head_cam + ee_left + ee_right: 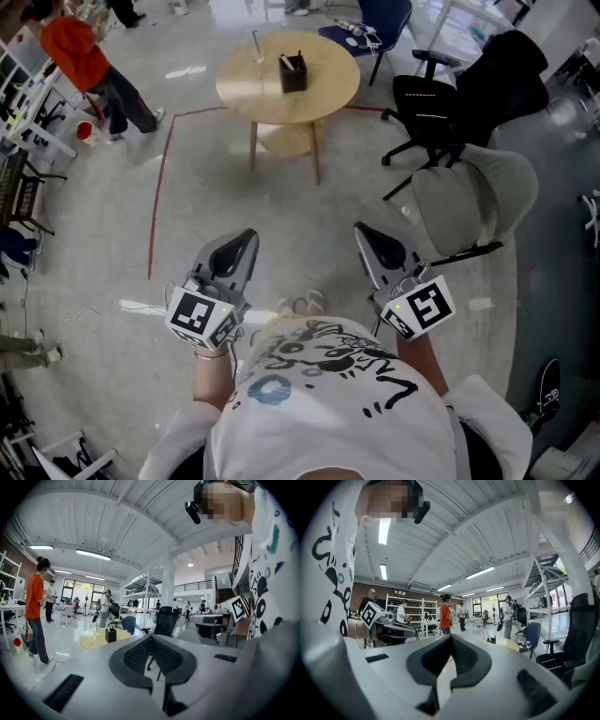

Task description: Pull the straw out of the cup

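A round yellow wooden table (319, 94) stands far ahead of me on the grey floor. Near its far left edge is a small clear cup (256, 49) with a thin straw rising from it; the left gripper view shows this cup (96, 629) tiny and distant. Beside it sits a black box (293, 73). My left gripper (246, 239) and right gripper (364, 232) are both held close to my body, well short of the table, pointing forward. Both are shut with nothing between the jaws, as the left gripper (151, 637) and right gripper (451, 637) appear in their own views.
A black office chair (441, 103) and a grey chair (478, 202) stand to the right between me and the table. A blue chair (380, 23) is behind the table. A person in an orange top (80, 56) stands far left. Red tape (161, 187) marks the floor.
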Demonstrator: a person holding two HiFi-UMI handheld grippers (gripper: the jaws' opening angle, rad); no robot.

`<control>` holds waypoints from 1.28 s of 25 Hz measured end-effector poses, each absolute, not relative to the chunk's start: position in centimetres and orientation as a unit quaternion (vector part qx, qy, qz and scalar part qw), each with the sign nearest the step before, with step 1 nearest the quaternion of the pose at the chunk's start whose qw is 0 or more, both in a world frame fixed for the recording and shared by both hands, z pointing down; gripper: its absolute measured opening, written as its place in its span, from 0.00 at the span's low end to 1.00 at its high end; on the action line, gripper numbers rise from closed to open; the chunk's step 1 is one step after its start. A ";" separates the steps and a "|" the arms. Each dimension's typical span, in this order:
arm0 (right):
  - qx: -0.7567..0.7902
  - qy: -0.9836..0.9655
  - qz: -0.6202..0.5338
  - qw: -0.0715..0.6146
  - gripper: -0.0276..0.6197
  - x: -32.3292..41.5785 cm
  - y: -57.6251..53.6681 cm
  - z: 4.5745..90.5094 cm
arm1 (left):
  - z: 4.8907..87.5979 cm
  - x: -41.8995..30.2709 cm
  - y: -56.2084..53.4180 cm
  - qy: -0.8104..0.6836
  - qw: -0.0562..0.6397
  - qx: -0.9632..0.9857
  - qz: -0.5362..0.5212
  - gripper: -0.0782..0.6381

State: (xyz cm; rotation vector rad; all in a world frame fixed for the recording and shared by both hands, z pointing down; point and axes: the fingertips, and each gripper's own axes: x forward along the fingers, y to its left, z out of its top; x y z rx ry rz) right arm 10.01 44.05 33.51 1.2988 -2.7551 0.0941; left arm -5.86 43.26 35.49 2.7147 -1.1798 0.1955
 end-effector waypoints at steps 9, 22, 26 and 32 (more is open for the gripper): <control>0.410 -0.910 0.026 0.051 0.08 12.5 43.6 34.3 | 36.8 -2.4 43.7 -0.397 0.099 0.910 0.066 0.14; 0.407 -0.910 0.073 0.042 0.09 14.4 39.1 36.5 | 38.3 -1.8 40.1 -0.403 0.114 0.904 0.084 0.14; 0.408 -0.909 0.075 0.029 0.09 13.7 35.8 36.5 | 39.7 -2.4 36.1 -0.399 0.121 0.904 0.091 0.14; 0.411 -0.909 0.067 0.021 0.09 13.0 28.6 35.6 | 37.4 -2.5 27.5 -0.389 0.101 0.913 0.068 0.14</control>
